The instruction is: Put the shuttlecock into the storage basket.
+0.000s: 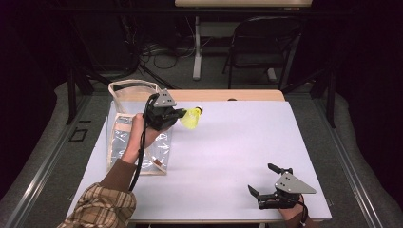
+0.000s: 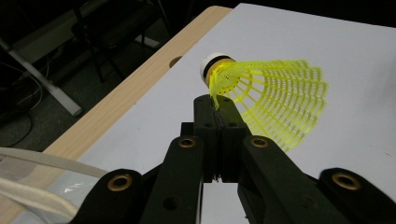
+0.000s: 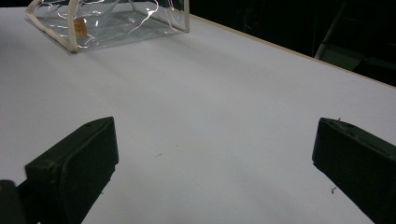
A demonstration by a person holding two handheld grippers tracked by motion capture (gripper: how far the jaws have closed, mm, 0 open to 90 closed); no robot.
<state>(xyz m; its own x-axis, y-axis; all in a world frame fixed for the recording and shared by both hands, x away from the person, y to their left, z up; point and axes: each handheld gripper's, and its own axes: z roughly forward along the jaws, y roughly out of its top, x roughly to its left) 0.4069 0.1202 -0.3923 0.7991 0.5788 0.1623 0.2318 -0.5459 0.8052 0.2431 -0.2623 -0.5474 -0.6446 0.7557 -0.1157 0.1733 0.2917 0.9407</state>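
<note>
A yellow plastic shuttlecock [image 1: 192,117] with a white cork tip hangs above the white table top at the back left. My left gripper [image 1: 181,114] is shut on the rim of its mesh skirt. In the left gripper view the shuttlecock [image 2: 271,95] sticks out beyond the closed jaws, its cork pointing away toward the table's wooden edge. My right gripper [image 1: 263,179] rests near the front right corner of the table, open, with nothing between its jaws; in the right gripper view only bare table lies between them.
A clear plastic pouch [image 1: 135,137] with cream trim lies at the table's left side, under my left hand, and shows far off as the pouch [image 3: 112,21]. The white sheet [image 1: 228,147] covers a wooden table. A folding chair [image 1: 261,45] and cables stand behind.
</note>
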